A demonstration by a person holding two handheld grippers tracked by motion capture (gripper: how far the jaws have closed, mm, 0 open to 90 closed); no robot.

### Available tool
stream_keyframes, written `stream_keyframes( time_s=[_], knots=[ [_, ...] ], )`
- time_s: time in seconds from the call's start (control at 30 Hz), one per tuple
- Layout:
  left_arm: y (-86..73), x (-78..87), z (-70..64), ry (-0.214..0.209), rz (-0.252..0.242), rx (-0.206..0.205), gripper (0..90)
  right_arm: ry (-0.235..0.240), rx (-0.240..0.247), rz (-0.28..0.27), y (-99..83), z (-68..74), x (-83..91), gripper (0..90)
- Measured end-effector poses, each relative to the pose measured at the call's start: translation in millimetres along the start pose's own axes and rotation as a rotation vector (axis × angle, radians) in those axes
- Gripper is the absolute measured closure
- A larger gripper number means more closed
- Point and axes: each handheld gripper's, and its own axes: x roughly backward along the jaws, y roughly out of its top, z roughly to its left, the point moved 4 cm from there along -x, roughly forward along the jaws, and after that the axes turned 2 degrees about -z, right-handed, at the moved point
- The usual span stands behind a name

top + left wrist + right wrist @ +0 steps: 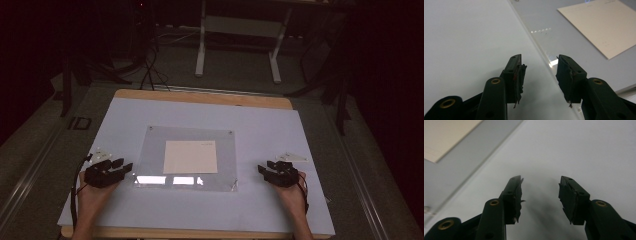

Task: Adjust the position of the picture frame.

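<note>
Your left claw (125, 166) rests wide and holds nothing, just beside the left edge of the clear sheet (150, 150) in the middle of the table (260, 125). Your right claw (263, 170) gapes just as wide, near the sheet's right edge. A cream paper (190, 156) lies under the sheet.

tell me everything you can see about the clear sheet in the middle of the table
The clear sheet is a flat, glossy rectangle, plastic or acrylic by its look, lying on the white table cover near the middle. Small fixings mark its corners. A cream paper lies centred in it; over or under cannot be told. Lamp glare shows along its near edge. The left gripper is open beside its left edge, the right gripper open off its right; neither touches it.
</note>
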Motion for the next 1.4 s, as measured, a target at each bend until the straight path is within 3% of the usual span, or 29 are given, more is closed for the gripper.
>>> stream_keyframes(
  time_s=[0.2, 0.27, 0.37, 0.53, 0.7, 0.83, 0.87, 0.93, 1.03, 1.27, 1.4],
  knots=[
    [0.7, 1.9, -2.2, -0.016, -0.006, -0.010, 55.5, 0.018, 0.008, -0.001, 0.5, 3.7, 2.5, 52.6],
    [0.6, 2.9, -2.1, -0.027, -0.008, -0.009, 56.0, 0.061, 0.024, -0.006, 2.2, 8.7, 3.3, 56.9],
    [-0.1, 2.7, -1.7, -0.037, -0.003, -0.006, 56.7, 0.072, 0.039, -0.016, 3.9, 13.7, 4.1, 58.7],
    [0.7, 6.9, -4.2, -0.081, -0.016, 0.003, 57.3, 0.123, 0.116, -0.019, 3.2, 28.0, 7.0, 59.6],
    [0.4, 13.9, -8.6, -0.118, -0.023, -0.027, 59.2, 0.181, 0.192, -0.027, 4.4, 47.4, 10.2, 61.0],
    [-2.1, 16.5, -11.3, -0.149, -0.015, -0.043, 59.6, 0.219, 0.218, -0.040, 4.8, 57.0, 11.6, 63.1],
    [-3.3, 18.2, -12.1, -0.157, -0.008, -0.058, 60.2, 0.252, 0.228, -0.045, 3.9, 64.3, 13.3, 64.7],
    [-4.0, 19.6, -13.0, -0.164, -0.009, -0.067, 60.8, 0.274, 0.251, -0.041, 2.3, 69.6, 15.0, 65.2],
    [-7.6, 25.9, -16.9, -0.193, -0.013, -0.106, 61.5, 0.301, 0.280, -0.033, -0.3, 75.2, 17.5, 68.4],
    [-16.2, 31.8, -18.2, -0.239, 0.004, -0.126, 63.0, 0.356, 0.348, -0.004, -3.4, 82.0, 17.5, 72.0],
    [-18.0, 35.1, -20.8, -0.278, -0.012, -0.143, 63.0, 0.374, 0.354, 0.002, -4.4, 85.4, 15.3, 70.0]
  ],
)
